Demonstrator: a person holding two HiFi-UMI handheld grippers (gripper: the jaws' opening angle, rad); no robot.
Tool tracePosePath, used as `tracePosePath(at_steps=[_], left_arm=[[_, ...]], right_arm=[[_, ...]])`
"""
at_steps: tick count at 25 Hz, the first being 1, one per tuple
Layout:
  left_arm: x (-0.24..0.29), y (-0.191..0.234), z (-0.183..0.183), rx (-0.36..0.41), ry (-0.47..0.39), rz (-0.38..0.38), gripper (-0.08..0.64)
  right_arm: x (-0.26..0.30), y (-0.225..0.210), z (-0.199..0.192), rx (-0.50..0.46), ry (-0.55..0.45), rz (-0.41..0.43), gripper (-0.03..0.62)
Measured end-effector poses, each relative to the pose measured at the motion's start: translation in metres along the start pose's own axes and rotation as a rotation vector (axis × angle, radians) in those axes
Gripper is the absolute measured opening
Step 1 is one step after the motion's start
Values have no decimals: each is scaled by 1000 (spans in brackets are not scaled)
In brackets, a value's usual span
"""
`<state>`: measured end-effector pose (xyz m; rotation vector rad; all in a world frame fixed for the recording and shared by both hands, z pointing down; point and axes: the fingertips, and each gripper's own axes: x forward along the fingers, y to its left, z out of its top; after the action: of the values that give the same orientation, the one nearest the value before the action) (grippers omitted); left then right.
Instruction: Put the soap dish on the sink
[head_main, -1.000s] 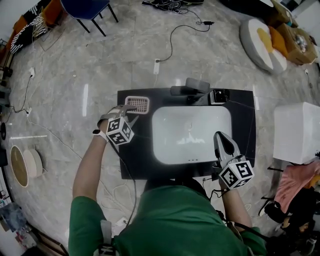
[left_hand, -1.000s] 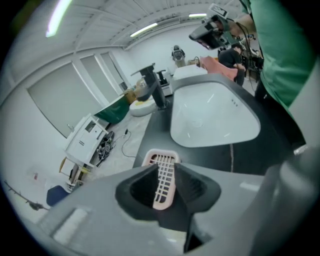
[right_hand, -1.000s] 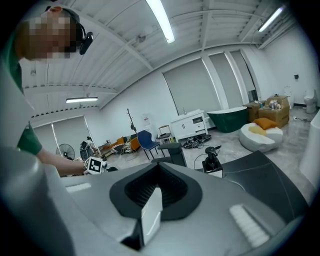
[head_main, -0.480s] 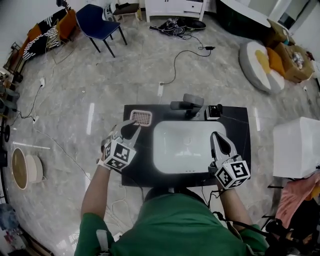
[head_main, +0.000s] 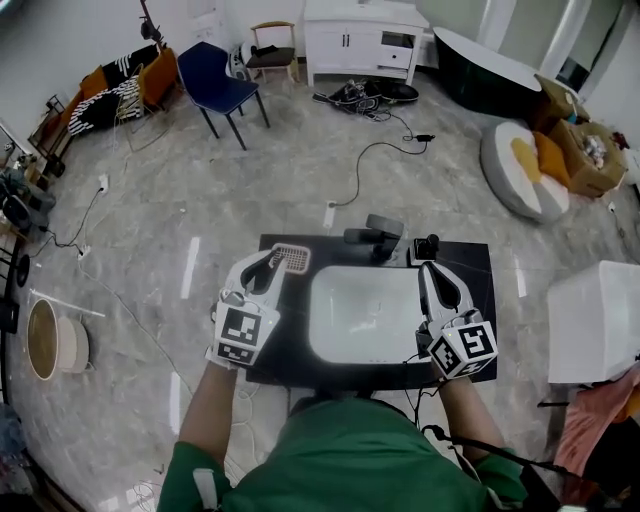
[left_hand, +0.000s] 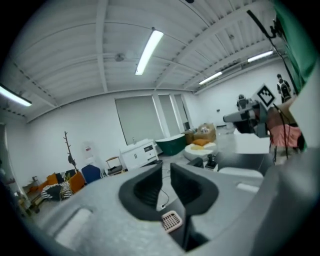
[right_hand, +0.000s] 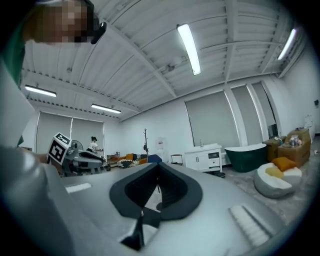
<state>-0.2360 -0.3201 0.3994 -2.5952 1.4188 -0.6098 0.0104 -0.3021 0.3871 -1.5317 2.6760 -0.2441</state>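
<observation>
The soap dish (head_main: 289, 259), pale pink with a grid top, lies on the black counter (head_main: 268, 355) at the back left corner beside the white sink basin (head_main: 362, 313). My left gripper (head_main: 262, 265) hovers just on the near side of it, jaws a little apart and holding nothing. In the left gripper view the soap dish (left_hand: 171, 220) shows below the narrow gap of the left gripper (left_hand: 165, 170). My right gripper (head_main: 434, 276) hangs over the sink's right edge, shut and empty. In its own view the right gripper (right_hand: 157, 167) has its tips touching.
A grey faucet (head_main: 368, 232) and a small black object (head_main: 428, 246) stand at the counter's back edge. A white box (head_main: 593, 320) is to the right. Cables (head_main: 372, 145), a blue chair (head_main: 225, 90) and a round cushion (head_main: 523, 170) lie on the floor beyond.
The head view has tilted up to show more of the room. My left gripper has drawn slightly back from the soap dish, which stays on the counter. The right gripper has barely moved.
</observation>
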Motion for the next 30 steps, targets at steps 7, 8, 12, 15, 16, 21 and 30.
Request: tracePosePath(at_steps=[7,8,12,15,16,21,30], left_arm=[[-28,-7,36,-83,-101,75,46],[-31,-8,40,-93,-114,88,46],[-42,-9,49,-136,-150,124,44],[-46,-10,49,-137,-150,140,44],[-46,-9,49,-135,-150,147,44],[-45,-3,54,-136,-162,168,44],[-41,-4,54,-151,-158,175,44]], right_arm=[[-13,9,24,-50,-56,-3,-3],[-15,10,26,-58,-67,-3,-3],[-26,19,32,-72,-96,2,-3],[-31,17,32,-84,-105,5,-3],[-33,15,32,-81,-106,1,-3],[-34,6,39,-96,-132,-11,-3],[-39,-3,41,-88,-118,-32,-3]])
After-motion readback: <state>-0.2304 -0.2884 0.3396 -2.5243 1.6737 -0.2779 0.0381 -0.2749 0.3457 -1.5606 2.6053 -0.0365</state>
